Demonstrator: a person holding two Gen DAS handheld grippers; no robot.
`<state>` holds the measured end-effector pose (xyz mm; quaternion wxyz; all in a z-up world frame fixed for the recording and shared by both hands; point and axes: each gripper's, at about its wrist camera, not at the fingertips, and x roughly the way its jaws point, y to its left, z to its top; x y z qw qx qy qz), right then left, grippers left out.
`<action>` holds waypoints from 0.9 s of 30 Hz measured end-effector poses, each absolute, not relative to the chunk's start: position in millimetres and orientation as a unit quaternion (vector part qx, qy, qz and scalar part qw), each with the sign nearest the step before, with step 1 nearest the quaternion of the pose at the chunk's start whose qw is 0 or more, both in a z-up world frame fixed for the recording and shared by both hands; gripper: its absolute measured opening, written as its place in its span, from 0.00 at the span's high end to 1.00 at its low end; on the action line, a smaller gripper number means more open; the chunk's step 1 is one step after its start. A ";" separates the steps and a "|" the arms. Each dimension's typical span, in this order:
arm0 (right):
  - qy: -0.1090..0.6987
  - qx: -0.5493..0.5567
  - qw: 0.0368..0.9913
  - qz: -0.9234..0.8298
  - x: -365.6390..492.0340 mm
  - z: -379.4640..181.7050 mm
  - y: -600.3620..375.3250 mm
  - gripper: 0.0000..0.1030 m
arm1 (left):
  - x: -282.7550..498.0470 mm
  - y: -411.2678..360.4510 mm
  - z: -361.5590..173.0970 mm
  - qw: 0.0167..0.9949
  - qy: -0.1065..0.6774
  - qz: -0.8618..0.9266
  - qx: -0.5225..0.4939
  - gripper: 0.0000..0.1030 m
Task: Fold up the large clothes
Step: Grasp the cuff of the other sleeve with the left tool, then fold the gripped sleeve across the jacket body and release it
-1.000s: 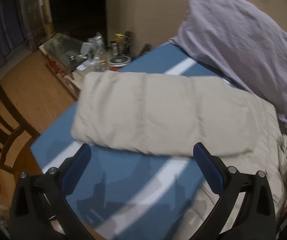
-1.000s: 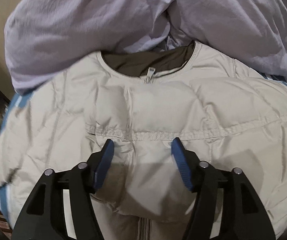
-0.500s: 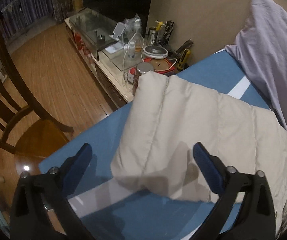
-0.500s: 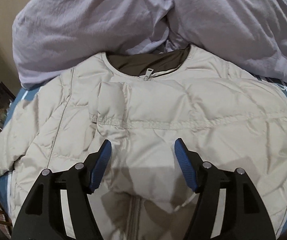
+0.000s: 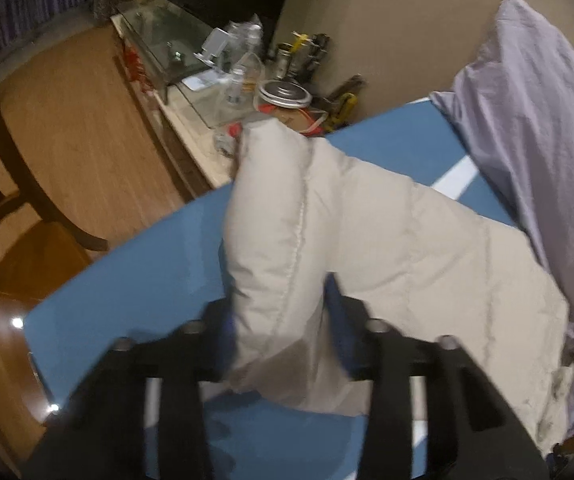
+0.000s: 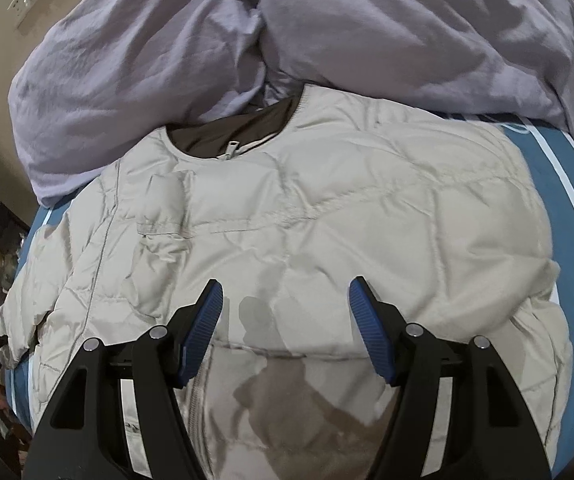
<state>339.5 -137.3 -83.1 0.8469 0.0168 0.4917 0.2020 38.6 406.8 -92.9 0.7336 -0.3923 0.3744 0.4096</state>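
A beige puffer jacket lies front-up on a blue bed, collar toward a lilac duvet. The left gripper has its fingers closed on the sleeve, bunching it upward, likely to fold it across the body. The right gripper hovers over the chest, fingers spread and empty, seemingly ready to steady the padding.

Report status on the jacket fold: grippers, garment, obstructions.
Left gripper shut on jacket sleeve. Right gripper open above beige jacket. Lilac bedding crowds the collar.
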 end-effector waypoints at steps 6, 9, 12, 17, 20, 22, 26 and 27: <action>0.488 0.034 0.850 0.197 335.0 -80.1 -152.2 0.35 | 51.1 398.3 -73.3 0.752 0.373 0.391 -0.378 0.84; 0.483 0.040 0.853 0.196 332.9 -77.1 -158.8 0.35 | 62.8 388.1 -47.1 0.778 0.354 0.368 -0.367 0.84; 0.478 0.046 0.855 0.194 331.0 -74.9 -165.5 0.35 | 82.0 373.7 -17.7 0.805 0.336 0.339 -0.351 0.84; 0.470 0.054 0.860 0.189 326.2 -72.1 -178.6 0.35 | 122.3 332.5 32.5 0.853 0.305 0.270 -0.326 0.84; 0.464 0.059 0.865 0.183 323.1 -70.1 -189.9 0.35 | 152.7 305.7 54.3 0.872 0.302 0.230 -0.309 0.84; 0.460 0.062 0.868 0.178 321.8 -68.6 -197.6 0.35 | 174.8 285.3 66.0 0.883 0.302 0.204 -0.297 0.84; 0.452 0.069 0.874 0.163 319.7 -66.4 -217.3 0.35 | 207.5 246.3 82.0 0.898 0.304 0.156 -0.279 0.84; 0.451 0.072 0.876 0.158 319.4 -66.2 -224.0 0.35 | 217.7 233.8 86.9 0.902 0.305 0.142 -0.272 0.84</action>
